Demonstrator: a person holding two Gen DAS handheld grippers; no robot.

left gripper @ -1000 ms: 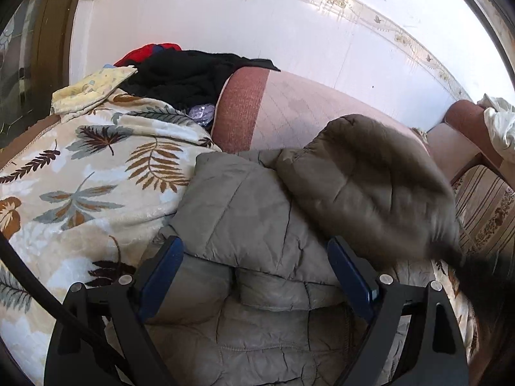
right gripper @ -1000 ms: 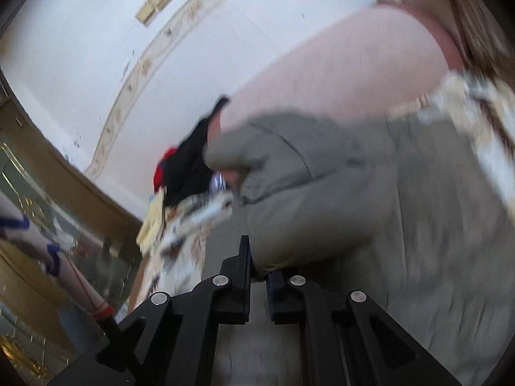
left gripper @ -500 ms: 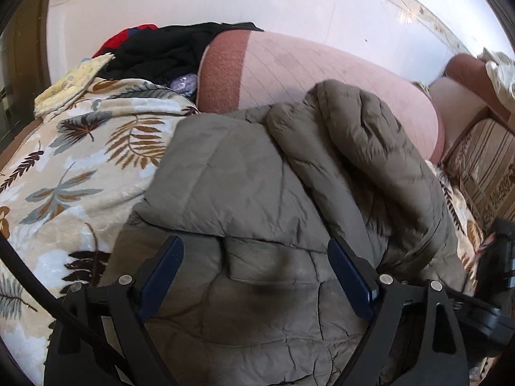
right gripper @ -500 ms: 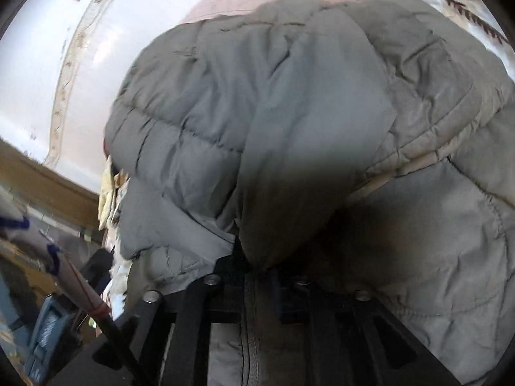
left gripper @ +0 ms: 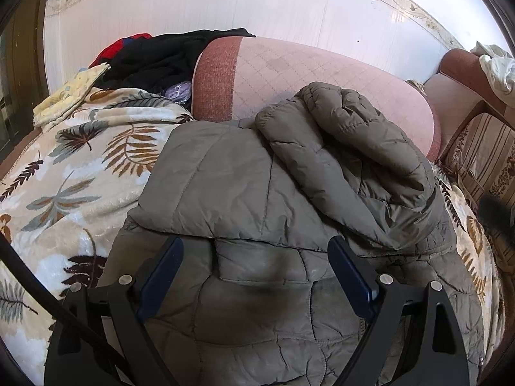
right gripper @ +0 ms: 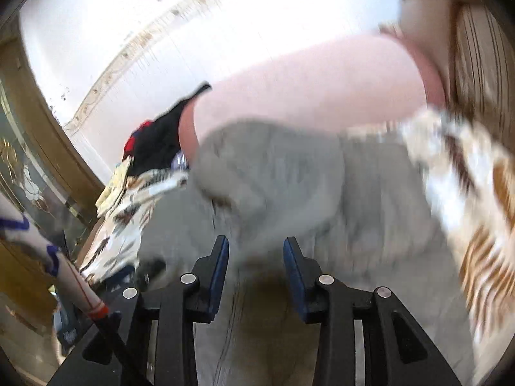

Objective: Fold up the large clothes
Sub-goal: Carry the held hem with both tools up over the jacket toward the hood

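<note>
Our left gripper [left gripper: 256,262] hangs spread wide over the jacket [left gripper: 273,193], gripping nothing; our right gripper [right gripper: 256,257] is opening, sleeve [right gripper: 267,173] at twelve o'clock.

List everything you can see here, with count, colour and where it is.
puffer jacket: one, olive grey, partly folded on the blanket
leaf-print blanket: one, cream with brown leaves, over the sofa seat
sofa back: one, pink, behind the jacket
dark clothes pile: one, black and red, far left on the sofa
left hand-held gripper: one, black, blue pads, open above the jacket
right hand-held gripper: one, black, jaws opening, nothing clamped
</note>
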